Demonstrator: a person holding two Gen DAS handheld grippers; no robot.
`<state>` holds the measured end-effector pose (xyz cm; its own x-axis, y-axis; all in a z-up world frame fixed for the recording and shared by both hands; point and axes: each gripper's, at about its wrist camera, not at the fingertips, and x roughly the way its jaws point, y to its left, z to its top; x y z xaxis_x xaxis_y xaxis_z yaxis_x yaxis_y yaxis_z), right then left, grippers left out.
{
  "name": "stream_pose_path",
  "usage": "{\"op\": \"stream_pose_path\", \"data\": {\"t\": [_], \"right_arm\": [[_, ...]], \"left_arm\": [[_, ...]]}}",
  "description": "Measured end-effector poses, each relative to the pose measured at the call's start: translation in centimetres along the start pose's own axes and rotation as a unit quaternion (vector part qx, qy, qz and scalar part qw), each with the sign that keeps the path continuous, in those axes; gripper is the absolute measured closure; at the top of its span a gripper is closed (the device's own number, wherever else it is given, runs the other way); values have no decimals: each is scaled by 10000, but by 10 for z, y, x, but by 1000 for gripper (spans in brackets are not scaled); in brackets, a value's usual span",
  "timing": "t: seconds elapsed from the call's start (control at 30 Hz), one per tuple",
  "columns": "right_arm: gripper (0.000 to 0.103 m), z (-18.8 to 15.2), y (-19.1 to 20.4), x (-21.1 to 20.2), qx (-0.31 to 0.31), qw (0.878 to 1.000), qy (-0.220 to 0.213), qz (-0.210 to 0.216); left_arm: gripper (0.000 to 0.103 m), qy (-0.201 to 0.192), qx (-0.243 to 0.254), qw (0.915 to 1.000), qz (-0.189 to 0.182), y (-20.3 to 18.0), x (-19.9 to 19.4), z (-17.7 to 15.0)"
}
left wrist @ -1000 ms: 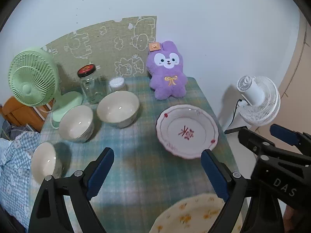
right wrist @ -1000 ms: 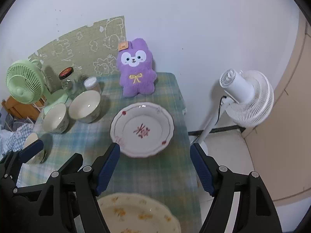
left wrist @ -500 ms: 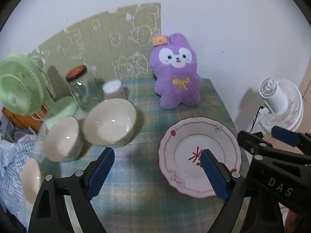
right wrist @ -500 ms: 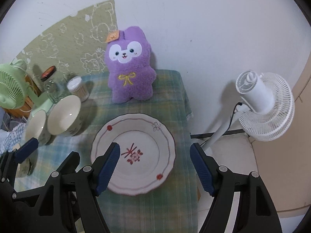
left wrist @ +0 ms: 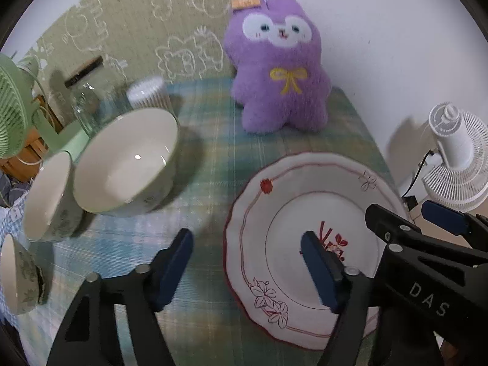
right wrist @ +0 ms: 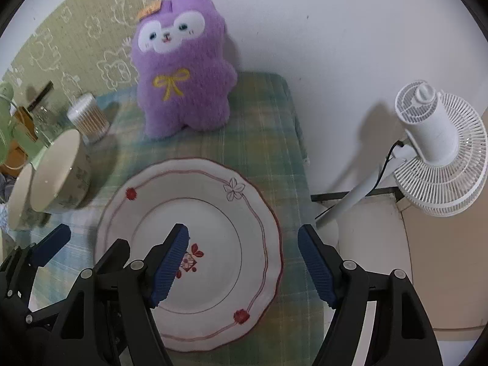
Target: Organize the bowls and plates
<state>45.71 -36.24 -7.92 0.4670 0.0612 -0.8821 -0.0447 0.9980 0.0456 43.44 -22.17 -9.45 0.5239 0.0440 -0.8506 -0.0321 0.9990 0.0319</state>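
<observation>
A white plate with red trim and flowers [left wrist: 305, 213] [right wrist: 213, 213] lies on the checked tablecloth at the table's right side. My left gripper [left wrist: 247, 262] is open, straddling the plate's left rim from above. My right gripper [right wrist: 244, 259] is open, straddling the plate's right rim. Each gripper shows in the other's view, the right one [left wrist: 427, 244] and the left one [right wrist: 39, 256]. Three cream bowls stand to the left: a large one [left wrist: 125, 164] [right wrist: 58, 170], a middle one [left wrist: 45, 195] and a small one [left wrist: 15, 274].
A purple plush rabbit [left wrist: 280, 70] [right wrist: 183, 73] sits at the back against the wall. A glass jar [left wrist: 88, 103], a cotton-swab tub [left wrist: 149, 94] and a green fan [left wrist: 12, 109] stand back left. A white floor fan [right wrist: 439, 149] is beyond the table's right edge.
Both grippers have moved forward and down toward the red-trimmed plate, which now fills the lower views. The yellow-flowered plate near the front has dropped out of view.
</observation>
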Motion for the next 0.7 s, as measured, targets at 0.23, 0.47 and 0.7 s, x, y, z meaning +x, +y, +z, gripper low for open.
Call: {"op": "stream_pose_path", "data": {"t": [0.23,0.47,0.7], "right_arm": [[32,-3,-1,22,31,9997,200,116],[47,-5,-5,30,69,9997,228,-14],[56,-8,-8,37,49,9995,298,-71]], "left_arm": [[46,239,73,9996,-107,-7,18,-3],[54,297,66,9995,18,-11,26,-4],[58,336,25,9994,91,-11,28,-2]]}}
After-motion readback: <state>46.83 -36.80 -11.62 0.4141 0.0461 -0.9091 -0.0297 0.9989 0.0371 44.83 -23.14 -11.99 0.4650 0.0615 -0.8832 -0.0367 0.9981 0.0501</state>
